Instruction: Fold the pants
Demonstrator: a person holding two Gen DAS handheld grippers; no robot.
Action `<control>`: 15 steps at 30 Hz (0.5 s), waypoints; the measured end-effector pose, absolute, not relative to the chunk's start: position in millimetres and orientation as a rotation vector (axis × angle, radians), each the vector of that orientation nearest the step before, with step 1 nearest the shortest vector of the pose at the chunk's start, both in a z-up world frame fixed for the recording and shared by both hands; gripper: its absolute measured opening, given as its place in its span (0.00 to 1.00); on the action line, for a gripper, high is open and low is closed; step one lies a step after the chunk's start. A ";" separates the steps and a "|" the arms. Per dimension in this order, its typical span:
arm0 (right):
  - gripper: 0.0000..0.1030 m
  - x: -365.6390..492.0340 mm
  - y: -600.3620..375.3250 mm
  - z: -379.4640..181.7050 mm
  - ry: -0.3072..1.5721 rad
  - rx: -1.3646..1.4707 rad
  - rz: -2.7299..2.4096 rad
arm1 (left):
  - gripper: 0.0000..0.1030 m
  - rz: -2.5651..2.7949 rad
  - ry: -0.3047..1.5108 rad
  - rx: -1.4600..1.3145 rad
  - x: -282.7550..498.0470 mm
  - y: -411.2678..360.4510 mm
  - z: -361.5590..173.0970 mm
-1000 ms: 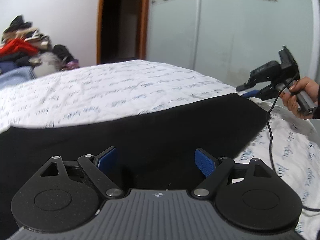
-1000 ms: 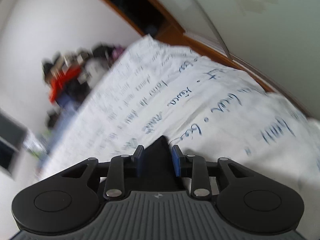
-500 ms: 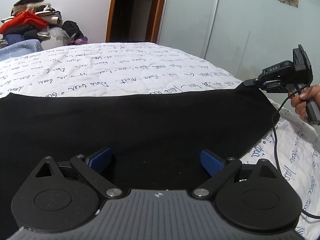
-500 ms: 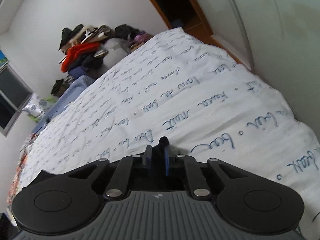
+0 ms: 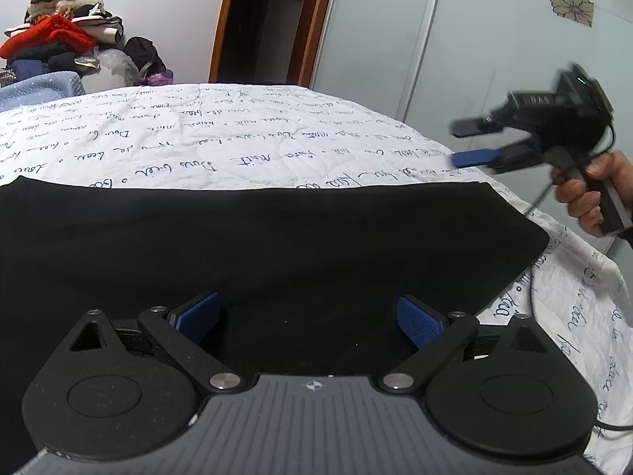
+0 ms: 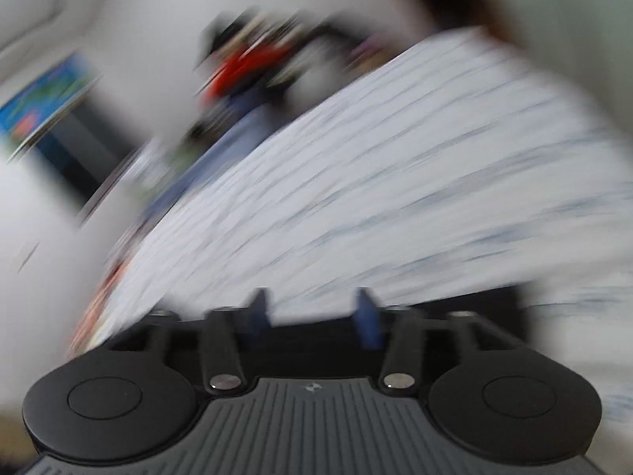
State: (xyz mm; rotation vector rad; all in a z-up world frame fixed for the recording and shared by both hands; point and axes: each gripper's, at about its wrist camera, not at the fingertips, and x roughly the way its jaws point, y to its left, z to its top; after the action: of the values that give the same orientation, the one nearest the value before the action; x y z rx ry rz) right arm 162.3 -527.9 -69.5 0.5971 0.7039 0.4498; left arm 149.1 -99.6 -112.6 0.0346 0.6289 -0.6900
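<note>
The black pants (image 5: 257, 245) lie flat across the white bedspread (image 5: 221, 142) with blue handwriting. My left gripper (image 5: 308, 318) hovers over their near part, jaws wide open, nothing between the blue pads. In the left wrist view my right gripper (image 5: 465, 142) is held by a hand (image 5: 585, 194) above the pants' far right corner; its jaws are opening and hold nothing. The right wrist view is badly blurred: my right gripper (image 6: 314, 312) shows parted fingers, with a dark strip of the pants (image 6: 474, 304) below them.
A pile of clothes (image 5: 63, 43) with a red garment sits at the far left behind the bed. A dark doorway (image 5: 273, 19) and a frosted sliding door (image 5: 455, 39) with flower decals stand behind. A cable (image 5: 534, 297) hangs from the right gripper over the bed's right side.
The right gripper has let go of the pants' corner, opened and lifted away from it, swinging fast. The corner now lies flat on the bed. The left gripper has stayed over the pants.
</note>
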 end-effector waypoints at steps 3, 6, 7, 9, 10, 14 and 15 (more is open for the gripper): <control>0.60 204.9 -488.2 -70.1 0.807 0.543 0.611 | 0.95 -0.686 0.627 0.023 148.8 -97.8 -112.4; 0.62 250.2 -463.7 -80.4 0.927 0.625 0.729 | 0.95 -0.683 0.626 0.009 149.8 -94.9 -112.5; 0.62 262.3 -455.9 -84.3 0.966 0.658 0.761 | 0.95 -0.682 0.625 0.003 149.7 -93.9 -112.4; 0.62 283.2 -434.4 -89.9 1.030 0.658 0.781 | 0.95 -0.679 0.623 -0.017 150.2 -91.1 -112.2; 0.62 291.0 -425.1 -91.1 1.048 0.639 0.775 | 0.95 -0.680 0.622 -0.030 150.7 -88.8 -112.1; 0.62 318.7 -383.4 -96.3 1.115 0.631 0.858 | 0.95 -0.686 0.622 -0.118 155.8 -77.9 -112.4; 0.62 323.7 -373.0 -96.9 1.133 0.626 0.882 | 0.95 -0.687 0.623 -0.144 157.9 -74.7 -112.5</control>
State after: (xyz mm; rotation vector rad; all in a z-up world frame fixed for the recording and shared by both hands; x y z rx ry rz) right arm 323.7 -373.0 -96.9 0.6265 1.1329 0.8821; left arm 157.9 -74.7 -112.5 -0.1445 0.6234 -0.6870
